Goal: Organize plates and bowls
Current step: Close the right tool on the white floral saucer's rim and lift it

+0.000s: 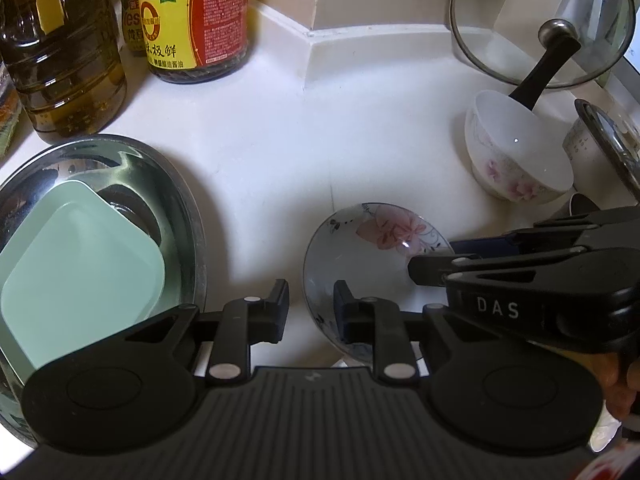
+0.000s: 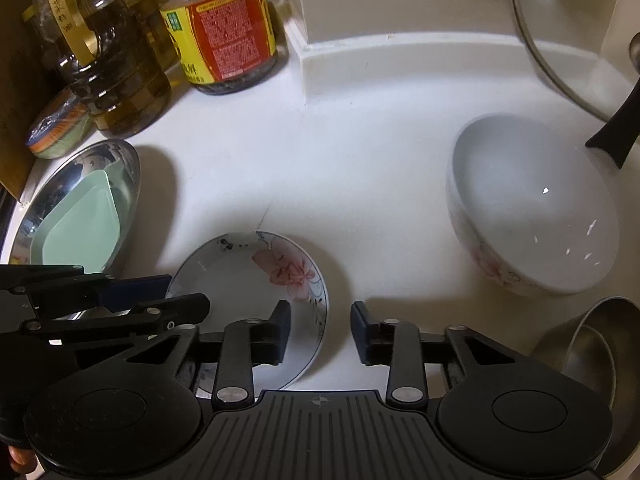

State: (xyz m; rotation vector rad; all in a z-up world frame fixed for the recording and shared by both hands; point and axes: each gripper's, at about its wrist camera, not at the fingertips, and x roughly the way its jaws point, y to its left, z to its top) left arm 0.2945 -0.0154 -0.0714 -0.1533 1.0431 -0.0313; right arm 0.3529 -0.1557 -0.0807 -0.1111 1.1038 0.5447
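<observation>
Plates and bowls sit spread over a white counter (image 1: 260, 152). Largest is the steel basin (image 1: 188, 216) at the left, with a pale green square dish (image 1: 80, 272) lying inside it. Off to the right stands a white bowl (image 2: 532, 204) with pink flowers on its side, a black handle (image 1: 536, 76) resting on its far rim. Between the two, near the front, lies a small floral saucer (image 2: 260, 280), flat on the counter.

Both tools hang over that saucer, pointing steeply down. The left gripper (image 1: 311, 308) straddles the saucer's left rim with its jaws narrow, the pads not visibly pressing it. The right gripper (image 2: 320, 332) straddles the right rim, jaws a little wider, also not gripping. At the far right edge lie nested steel bowls (image 2: 592, 360).
</observation>
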